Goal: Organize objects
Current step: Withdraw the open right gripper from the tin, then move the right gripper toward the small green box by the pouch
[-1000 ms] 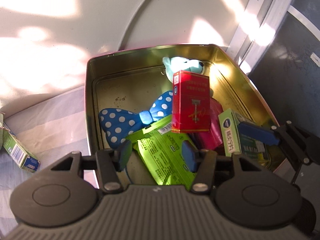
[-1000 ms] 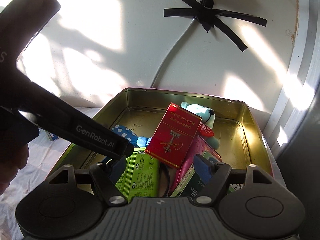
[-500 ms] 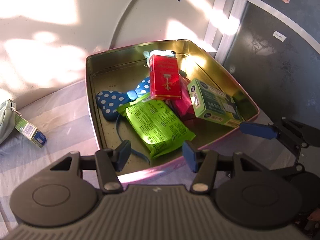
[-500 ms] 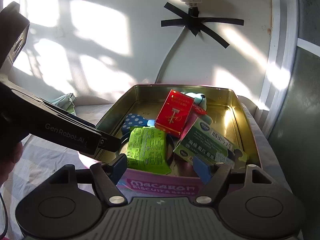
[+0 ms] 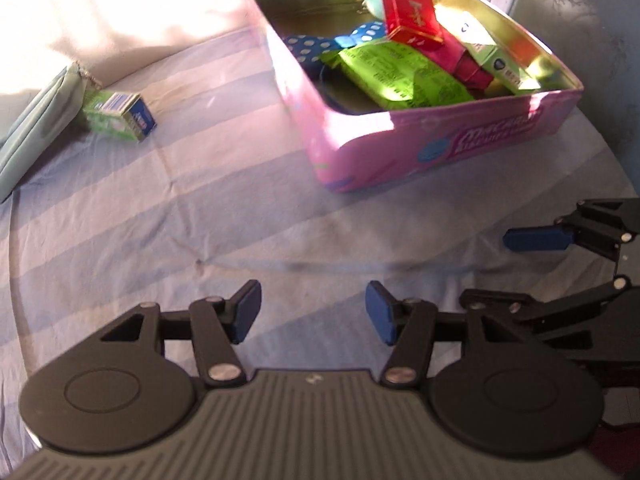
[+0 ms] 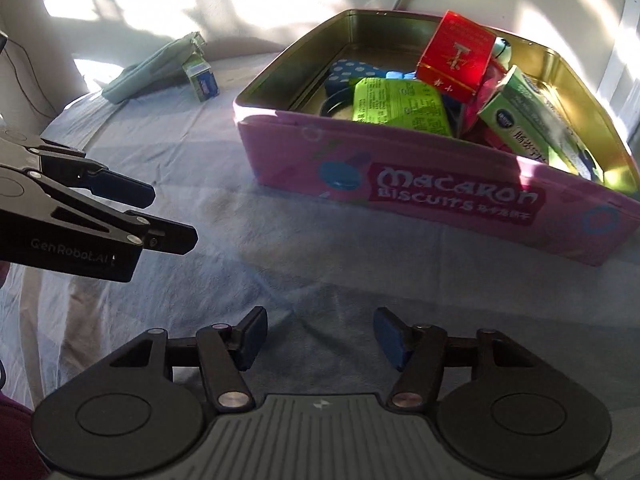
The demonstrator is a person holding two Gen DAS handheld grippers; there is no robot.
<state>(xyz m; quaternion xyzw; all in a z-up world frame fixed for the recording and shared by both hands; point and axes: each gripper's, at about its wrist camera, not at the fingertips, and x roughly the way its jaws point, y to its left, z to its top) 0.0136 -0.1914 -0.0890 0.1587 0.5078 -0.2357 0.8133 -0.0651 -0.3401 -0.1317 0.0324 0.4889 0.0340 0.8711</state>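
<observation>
Left claw (image 5: 312, 316) and right claw (image 6: 318, 338) both agape, empty, pulled back from pink tin (image 6: 440, 192) onto striped cloth (image 5: 160, 216).

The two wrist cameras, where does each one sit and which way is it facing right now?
Left wrist: rides the left gripper, looking over the striped cloth toward the pink tin; its open fingers show, and the right gripper at right.
Right wrist: rides the right gripper, facing the tin's lettered side; its open fingers show, and the left gripper at left.
Shared: the tin, small box, pouch.
</observation>
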